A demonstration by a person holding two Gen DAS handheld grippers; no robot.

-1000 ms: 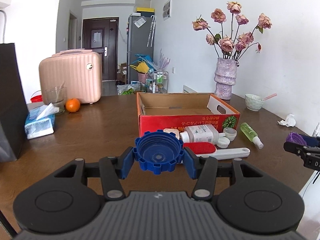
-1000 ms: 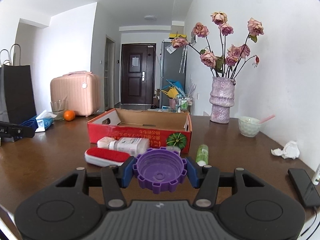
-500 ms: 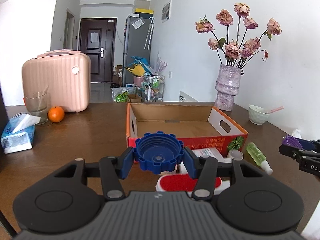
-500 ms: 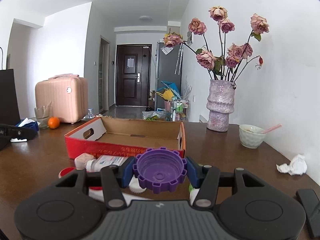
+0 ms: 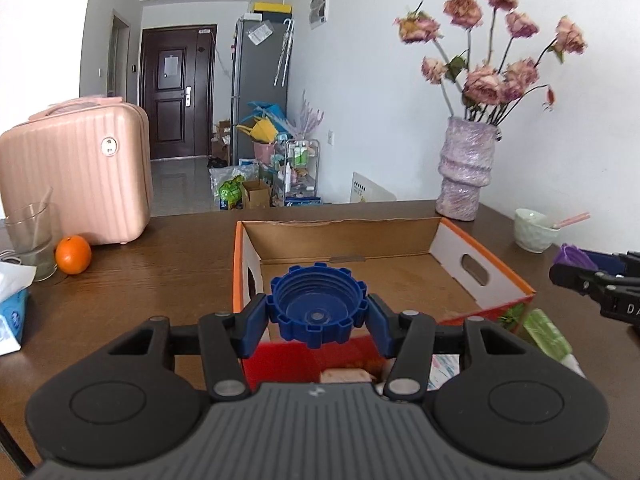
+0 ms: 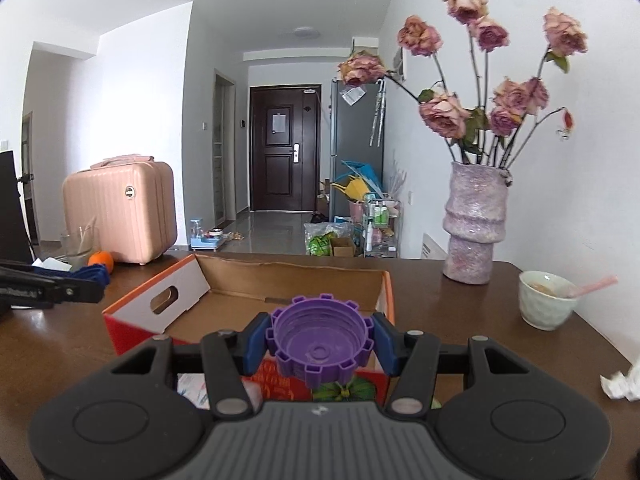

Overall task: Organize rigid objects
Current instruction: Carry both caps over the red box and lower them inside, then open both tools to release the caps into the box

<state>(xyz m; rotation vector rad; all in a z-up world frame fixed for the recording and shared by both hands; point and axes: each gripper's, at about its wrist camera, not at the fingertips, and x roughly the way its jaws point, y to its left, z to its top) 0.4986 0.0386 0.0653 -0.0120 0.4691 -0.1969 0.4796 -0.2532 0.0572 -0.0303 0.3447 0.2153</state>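
My left gripper [image 5: 318, 312] is shut on a blue ridged cap [image 5: 318, 306] and holds it above the near wall of the open red cardboard box [image 5: 486, 274]. My right gripper [image 6: 320, 342] is shut on a purple ridged cap [image 6: 320, 338] above the near right corner of the same box [image 6: 160, 300]. The box floor looks bare. Each gripper shows at the edge of the other's view: the right one [image 5: 592, 280], the left one [image 6: 52, 286]. A green bottle [image 5: 546, 334] and other small items lie in front of the box, partly hidden.
On the brown table stand a pink case [image 5: 76, 172], an orange [image 5: 73, 254], a glass [image 5: 30, 240], a tissue pack [image 5: 10, 308], a vase of dried roses [image 6: 476, 224], a bowl with a spoon [image 6: 546, 298] and crumpled paper [image 6: 622, 384].
Both grippers have moved forward and up, from in front of the loose items to over the box's near edge. Each still holds its cap.
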